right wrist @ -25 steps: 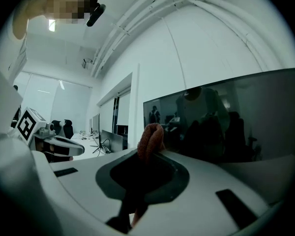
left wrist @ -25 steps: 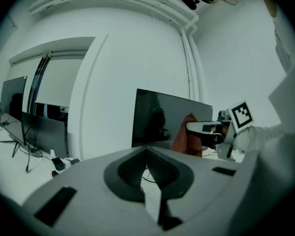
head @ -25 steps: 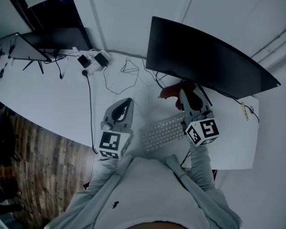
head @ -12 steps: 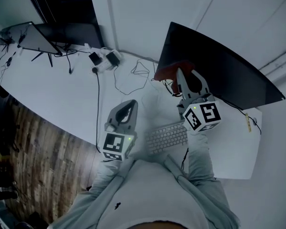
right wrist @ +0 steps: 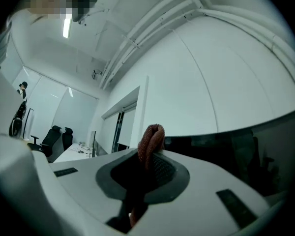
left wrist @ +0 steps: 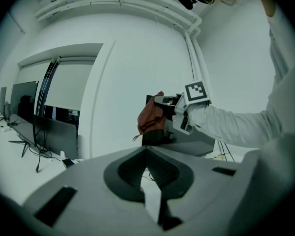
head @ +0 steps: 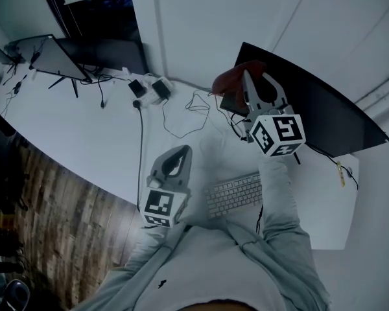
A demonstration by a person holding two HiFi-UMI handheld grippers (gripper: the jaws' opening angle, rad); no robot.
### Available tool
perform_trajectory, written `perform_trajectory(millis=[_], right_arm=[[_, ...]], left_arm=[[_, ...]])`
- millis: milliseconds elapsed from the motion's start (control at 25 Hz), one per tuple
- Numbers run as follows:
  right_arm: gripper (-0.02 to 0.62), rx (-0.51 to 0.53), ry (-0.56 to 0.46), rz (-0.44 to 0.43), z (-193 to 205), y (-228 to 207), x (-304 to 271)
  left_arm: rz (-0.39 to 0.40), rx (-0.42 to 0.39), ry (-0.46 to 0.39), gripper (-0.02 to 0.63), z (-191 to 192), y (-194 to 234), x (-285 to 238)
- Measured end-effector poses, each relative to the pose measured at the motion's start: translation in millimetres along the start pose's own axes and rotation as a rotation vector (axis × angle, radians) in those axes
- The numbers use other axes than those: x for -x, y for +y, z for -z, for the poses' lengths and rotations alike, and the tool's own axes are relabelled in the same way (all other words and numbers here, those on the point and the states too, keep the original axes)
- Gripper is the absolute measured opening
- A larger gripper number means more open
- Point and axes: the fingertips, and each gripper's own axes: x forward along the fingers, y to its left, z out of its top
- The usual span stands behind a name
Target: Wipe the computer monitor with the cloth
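Note:
A wide black curved monitor (head: 324,109) stands on the white desk (head: 71,122) at the right. My right gripper (head: 248,78) is raised at the monitor's upper left corner, shut on a dark red cloth (head: 235,78). Whether the cloth touches the screen I cannot tell. In the right gripper view the cloth (right wrist: 150,140) sticks up from between the jaws, with the dark monitor (right wrist: 250,149) just behind. My left gripper (head: 180,153) hovers low over the desk's front, shut and empty. The left gripper view shows the cloth (left wrist: 149,118) hanging in front of the monitor (left wrist: 201,142).
A white keyboard (head: 235,195) lies on the desk below the right arm. Loose cables (head: 185,112) and power adapters (head: 150,87) lie mid-desk. More screens (head: 55,56) stand at the far left. The desk's front edge drops to wooden floor (head: 58,212).
My right gripper has lifted the cloth from near the monitor's base up to its upper left corner. The left gripper has hardly moved.

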Motion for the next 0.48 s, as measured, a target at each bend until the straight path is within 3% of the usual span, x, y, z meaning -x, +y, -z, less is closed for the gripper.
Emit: perform_trajectory(millis=[280,480], right_arm=[[0.035,0.029,-0.045,0.041,-26,-1,-31],[0.035,0.024,-0.050,0.103,-18,-13,-39]], left_arm=[[-0.011,0.005,-0.003,0.021,0,7,7],[-0.015,0.010,-0.010,0.021,-1,10,9]])
